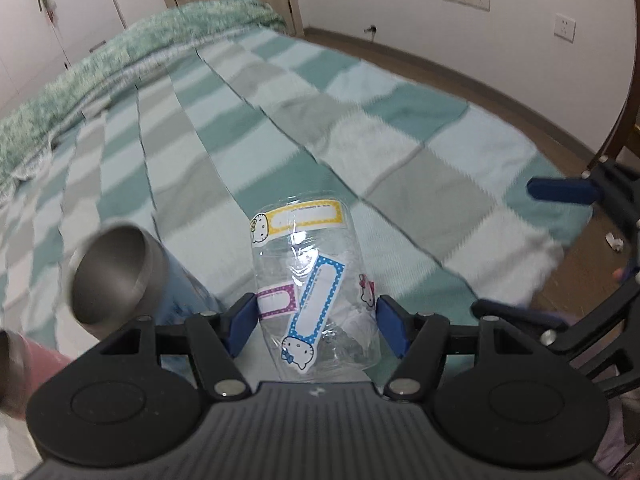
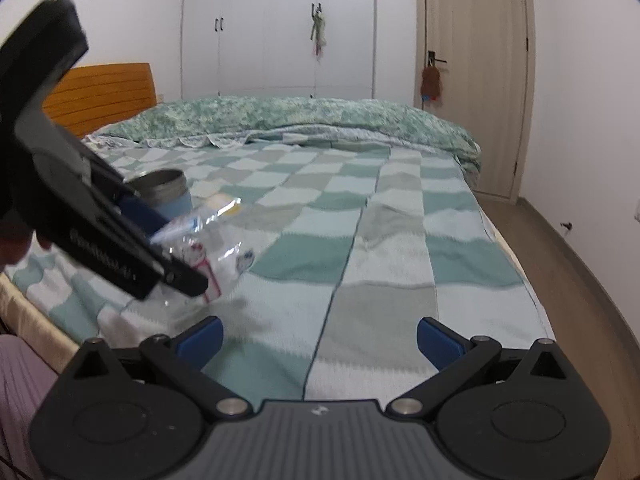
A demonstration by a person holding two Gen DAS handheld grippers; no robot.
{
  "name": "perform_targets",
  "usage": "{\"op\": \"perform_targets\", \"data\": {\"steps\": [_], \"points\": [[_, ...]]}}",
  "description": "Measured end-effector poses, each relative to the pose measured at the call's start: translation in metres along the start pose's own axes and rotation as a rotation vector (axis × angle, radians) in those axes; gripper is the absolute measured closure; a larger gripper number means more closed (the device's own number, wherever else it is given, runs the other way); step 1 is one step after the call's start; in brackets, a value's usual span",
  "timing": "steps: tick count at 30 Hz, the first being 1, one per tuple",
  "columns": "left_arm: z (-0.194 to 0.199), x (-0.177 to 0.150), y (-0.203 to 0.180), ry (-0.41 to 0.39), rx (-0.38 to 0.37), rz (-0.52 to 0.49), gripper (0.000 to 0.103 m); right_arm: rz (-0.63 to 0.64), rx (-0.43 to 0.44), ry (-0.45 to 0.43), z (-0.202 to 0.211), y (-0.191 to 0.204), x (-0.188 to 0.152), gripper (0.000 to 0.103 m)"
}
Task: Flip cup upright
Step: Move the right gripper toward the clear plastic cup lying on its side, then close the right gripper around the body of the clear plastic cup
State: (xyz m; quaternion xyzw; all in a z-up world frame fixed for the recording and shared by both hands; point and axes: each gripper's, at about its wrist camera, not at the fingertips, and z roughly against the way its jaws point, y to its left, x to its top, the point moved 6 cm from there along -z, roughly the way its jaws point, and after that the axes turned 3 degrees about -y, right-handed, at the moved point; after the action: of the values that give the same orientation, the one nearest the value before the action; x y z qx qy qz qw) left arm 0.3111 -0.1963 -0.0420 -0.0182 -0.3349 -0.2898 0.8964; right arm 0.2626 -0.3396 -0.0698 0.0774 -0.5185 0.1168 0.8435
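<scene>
A clear plastic cup [image 1: 316, 288] with yellow, blue and purple cartoon-cat stickers sits between the blue pads of my left gripper [image 1: 316, 324], which is shut on its sides. The cup lies tilted over the checked blanket, one end pointing away from me. In the right wrist view the cup [image 2: 208, 248] shows at the left, held by the left gripper [image 2: 160, 248]. My right gripper [image 2: 320, 340] is open and empty above the blanket, to the right of the cup. It also shows in the left wrist view [image 1: 560, 248] at the right edge.
A blue cup with a metal rim [image 1: 116, 276] stands left of the clear cup, also seen in the right wrist view [image 2: 168, 194]. A pink cup [image 1: 20, 372] is at the far left edge. The checked blanket [image 2: 380, 240] covers the bed; a green quilt [image 2: 300, 120] lies at its head.
</scene>
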Motion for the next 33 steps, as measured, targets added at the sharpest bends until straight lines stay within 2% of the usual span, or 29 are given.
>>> {"op": "perform_targets", "data": {"steps": [4,9,10,11,13,14,18,21,25,29,33], "points": [[-0.017,-0.017,-0.007,0.027,-0.020,0.014,0.036,0.002,-0.013,0.025,0.001,-0.002,-0.011,0.000],[-0.016,-0.018,-0.007,-0.001,-0.033,-0.001,0.034,0.018,-0.024,0.039,0.003,-0.001,-0.015,0.000],[-0.014,-0.018,-0.006,-0.004,-0.032,-0.003,0.031,0.021,-0.024,0.038,0.003,0.000,-0.015,0.000],[-0.011,-0.018,-0.005,-0.007,-0.014,-0.007,0.020,0.022,-0.024,0.037,0.004,0.000,-0.014,0.000],[-0.001,-0.018,-0.002,-0.041,0.006,-0.012,0.007,0.025,-0.024,0.031,0.005,0.002,-0.011,0.000],[0.004,-0.017,-0.001,-0.056,0.005,-0.008,0.006,0.027,-0.023,0.030,0.006,0.004,-0.009,0.000],[0.031,-0.018,0.010,-0.106,-0.026,0.049,0.005,0.050,-0.018,0.023,0.013,0.016,-0.001,0.000],[0.054,-0.026,0.024,-0.155,0.001,0.080,0.001,0.068,-0.015,0.013,0.020,0.030,0.008,0.000],[0.073,-0.046,0.050,-0.187,0.028,0.156,0.000,0.100,-0.007,0.019,0.021,0.057,0.019,0.000],[0.082,-0.072,0.080,-0.218,0.080,0.254,0.000,0.118,-0.011,0.042,0.015,0.087,0.026,0.000],[0.082,-0.099,0.107,-0.240,0.131,0.341,0.000,0.107,-0.054,0.084,-0.001,0.109,0.030,0.000]]}}
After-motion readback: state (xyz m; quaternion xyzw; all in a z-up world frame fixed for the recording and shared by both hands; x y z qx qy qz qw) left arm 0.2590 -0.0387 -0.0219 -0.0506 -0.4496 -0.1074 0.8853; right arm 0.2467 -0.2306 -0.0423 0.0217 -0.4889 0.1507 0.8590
